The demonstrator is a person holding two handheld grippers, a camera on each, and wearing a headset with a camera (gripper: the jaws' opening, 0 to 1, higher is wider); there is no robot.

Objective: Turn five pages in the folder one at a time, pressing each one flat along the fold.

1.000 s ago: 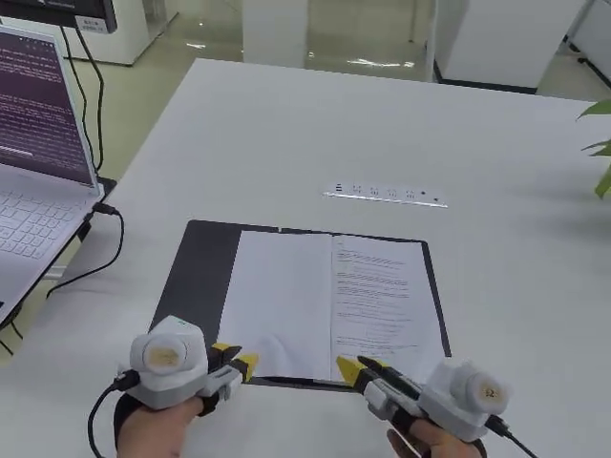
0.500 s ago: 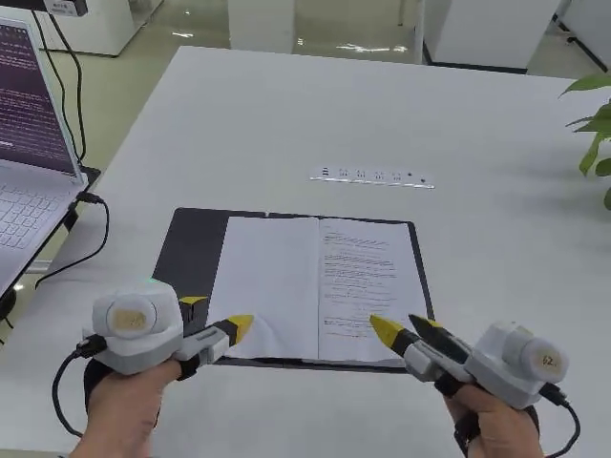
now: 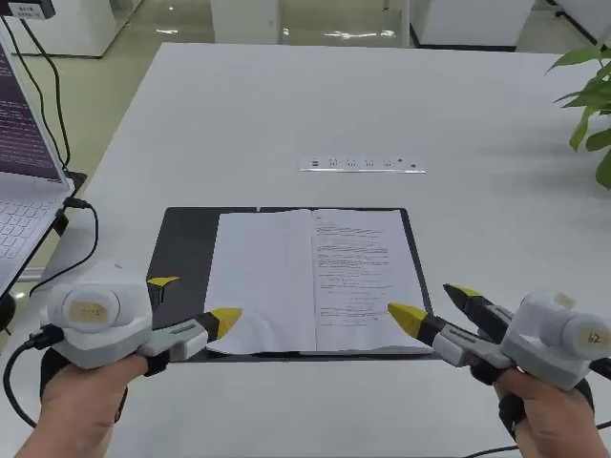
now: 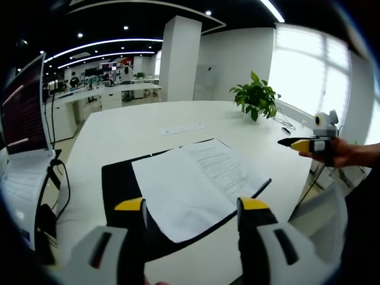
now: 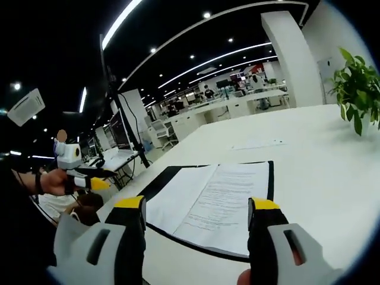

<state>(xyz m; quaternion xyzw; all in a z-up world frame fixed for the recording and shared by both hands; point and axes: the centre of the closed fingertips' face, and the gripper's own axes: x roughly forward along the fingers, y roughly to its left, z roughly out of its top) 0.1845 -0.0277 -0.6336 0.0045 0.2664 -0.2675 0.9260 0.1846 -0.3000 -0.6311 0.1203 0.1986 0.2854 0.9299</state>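
The left gripper (image 3: 194, 301), held in the left hand (image 3: 81, 405), points inward with its jaws spread wide, holding nothing. The right gripper (image 3: 435, 305), in the right hand (image 3: 544, 420), mirrors it, jaws equally parted.

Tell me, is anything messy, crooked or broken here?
Nothing stands out. The folder lies open and straight on the table, its pages flat and untorn. The left tool and right tool hover open by its near edge, holding nothing.
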